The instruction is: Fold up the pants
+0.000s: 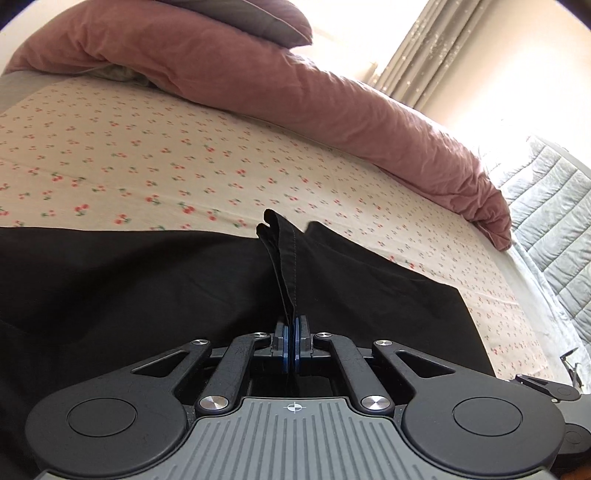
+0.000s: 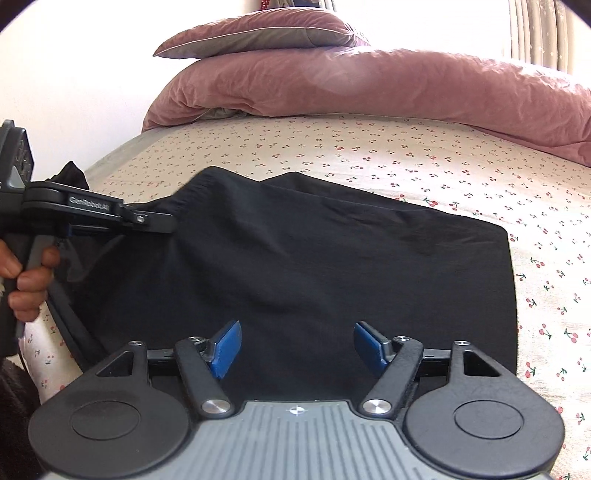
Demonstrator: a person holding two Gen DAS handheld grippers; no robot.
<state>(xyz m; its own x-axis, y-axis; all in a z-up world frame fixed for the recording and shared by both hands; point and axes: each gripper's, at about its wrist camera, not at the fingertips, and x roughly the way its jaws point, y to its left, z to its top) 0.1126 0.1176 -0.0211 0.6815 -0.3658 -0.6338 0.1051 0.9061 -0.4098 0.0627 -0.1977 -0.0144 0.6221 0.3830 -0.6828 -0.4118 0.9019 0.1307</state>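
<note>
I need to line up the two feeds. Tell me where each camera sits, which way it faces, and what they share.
Left wrist: rides the left gripper, facing across the bed sheet; its pads pinch a fold of the black pants.
Right wrist: rides the right gripper, jaws open above the pants; the left gripper and left hand show.
Shared: pants, sheet, pink duvet, pillow.
</note>
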